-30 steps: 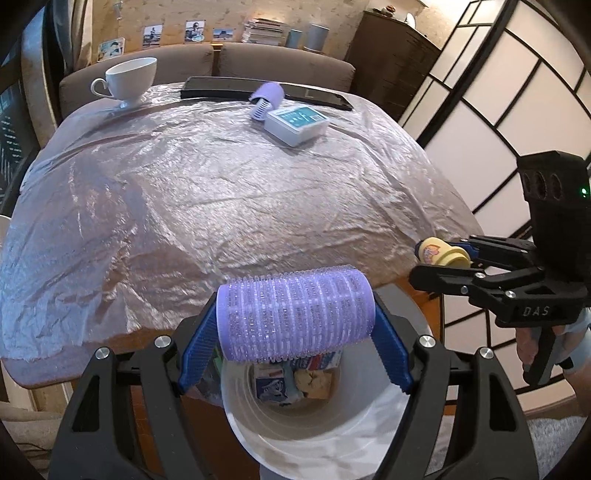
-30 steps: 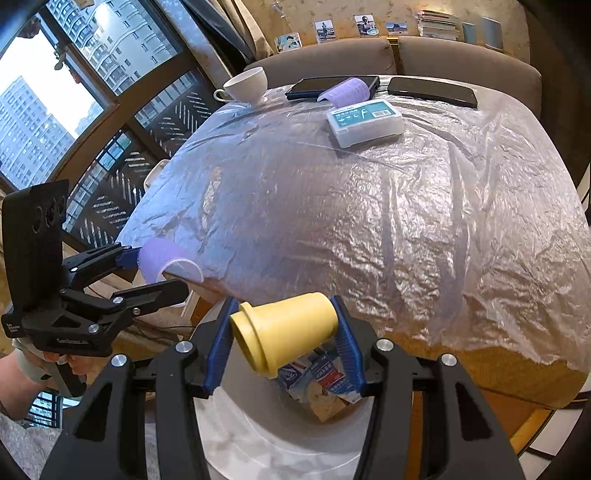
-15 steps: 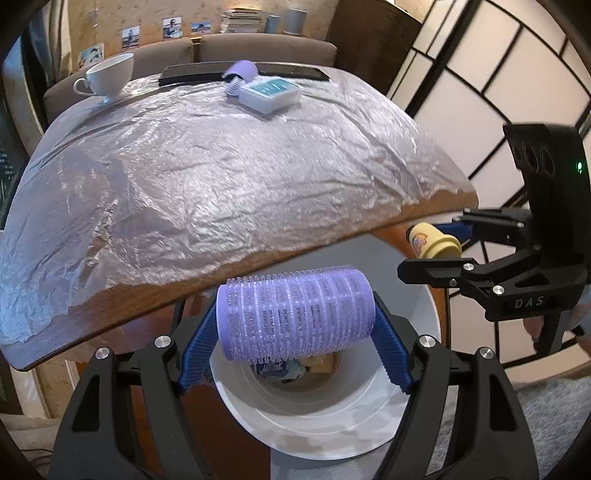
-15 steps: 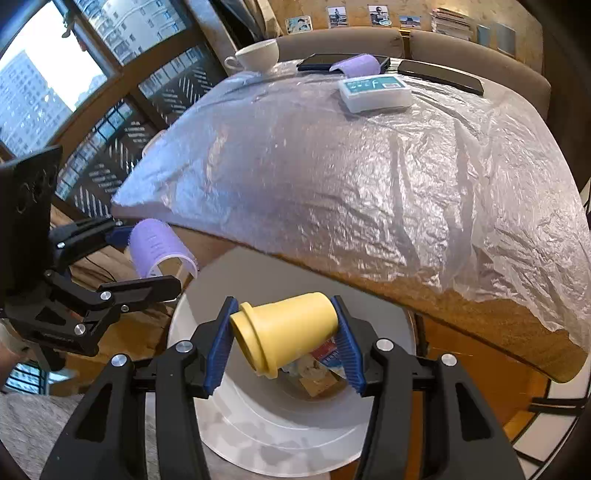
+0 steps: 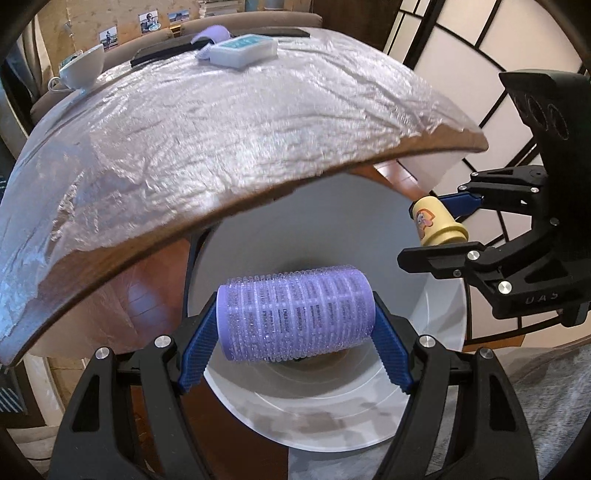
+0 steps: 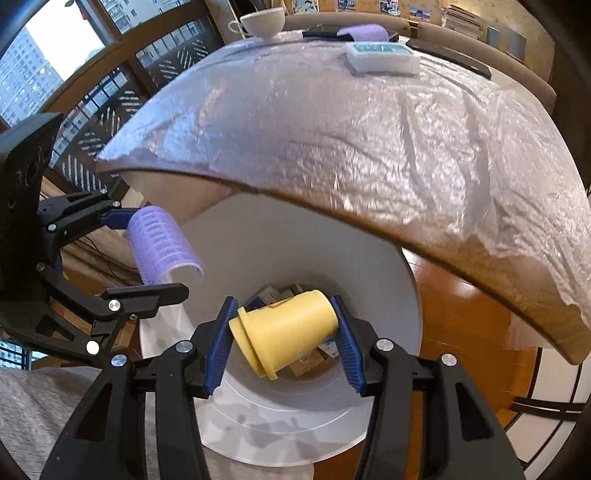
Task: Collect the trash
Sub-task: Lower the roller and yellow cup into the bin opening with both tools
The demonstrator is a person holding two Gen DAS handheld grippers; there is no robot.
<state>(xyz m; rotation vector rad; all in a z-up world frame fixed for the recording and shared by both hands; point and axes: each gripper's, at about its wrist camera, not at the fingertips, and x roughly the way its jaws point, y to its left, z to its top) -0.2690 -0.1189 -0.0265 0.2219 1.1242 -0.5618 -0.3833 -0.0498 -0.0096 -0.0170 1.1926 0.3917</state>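
My left gripper is shut on a purple hair roller and holds it over the mouth of a white trash bin under the table edge. It also shows in the right wrist view with the roller. My right gripper is shut on a small yellow cup above the same bin, where cartons lie inside. In the left wrist view the right gripper holds the cup at the bin's right side.
The round table with a crinkled plastic cover overhangs the bin. At its far side stand a white teacup, a white and teal box, another purple roller and dark flat devices. Wood floor lies around.
Both grippers have dropped below the table edge and closer to the bin mouth, each still holding its item. The bin now fills more of both views.
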